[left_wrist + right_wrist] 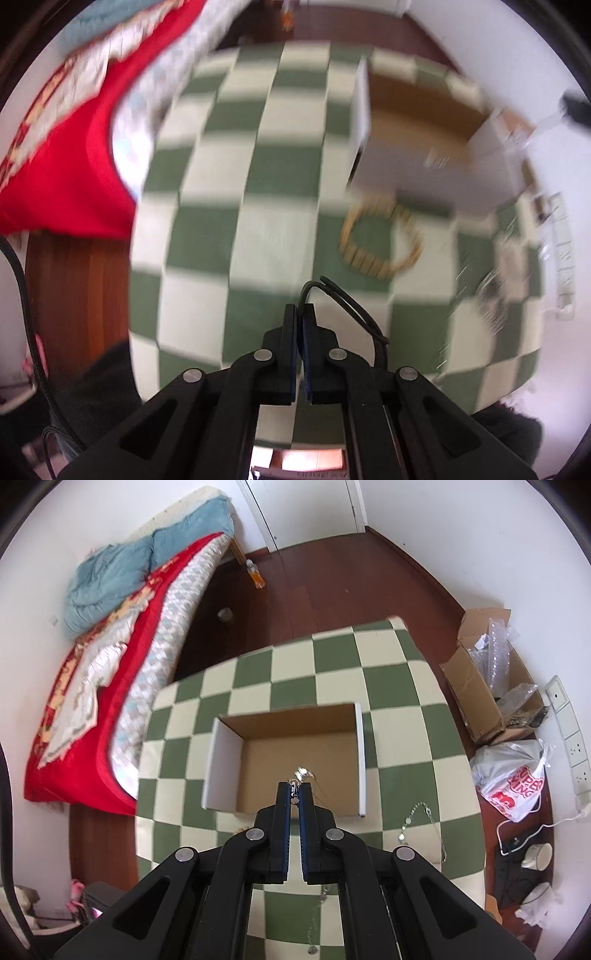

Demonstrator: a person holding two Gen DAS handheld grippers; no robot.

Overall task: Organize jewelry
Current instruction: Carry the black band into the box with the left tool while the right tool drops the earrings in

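Checkered table (424, 709), open box (284, 757), gold bracelet (380, 236), silver necklace (424, 819)

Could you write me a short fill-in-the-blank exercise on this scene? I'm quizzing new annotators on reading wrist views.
1. The right hand-held gripper is shut on a silver ____.
2. The cardboard box stands on a green-and-cream ____ tablecloth.
3. The gold bracelet lies ____ the box.
4. The bed carries a ____ blanket.

Missing: necklace; checkered; outside; blue
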